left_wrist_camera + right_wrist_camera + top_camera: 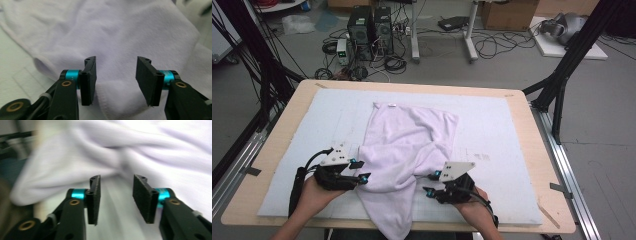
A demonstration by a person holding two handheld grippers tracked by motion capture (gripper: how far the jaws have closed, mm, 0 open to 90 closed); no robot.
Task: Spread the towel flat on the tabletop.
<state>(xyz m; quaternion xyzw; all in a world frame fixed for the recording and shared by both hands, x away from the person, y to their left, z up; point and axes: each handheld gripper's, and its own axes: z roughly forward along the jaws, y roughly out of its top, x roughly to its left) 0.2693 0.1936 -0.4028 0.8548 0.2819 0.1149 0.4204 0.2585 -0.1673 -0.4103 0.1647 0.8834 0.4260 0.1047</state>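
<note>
- Near edge: pale lilac cloth [404,150] lies rumpled on the white mat [492,165] over the table [532,120]; one end hangs off the near table edge, btwn the person's forearms.
- Left hand-held gripper [360,170] sits at the cloth's left edge, jaws roughly half apart. In the left gripper view [113,78] the pads stand clear of the fabric; nothing pinched, cloth just below and ahead.
- Right hand-held gripper [430,183] at the cloth's right edge, jaws also partly open, holding nothing. Right gripper view [116,197] is blurred, but a gap shows btwn pads and cloth [130,152].
- Handling, my read: light, soft, fully limp, w/ a slightly fuzzy knit surface [120,32]. Not slippery, not fragile. Sags and folds wherever unsupported, so it likely needs two grip pts.
- Where to grab: prob. the hemmed edges or corners, thin single layers, not the thick bunched ridge in the middle.
- Mid: twisted fold runs across the centre; far corners lie flatter twd the mat's back.
- Containers: none on the table. Far off on the floor, cardboard boxes [507,15], contents can't tell.
</note>
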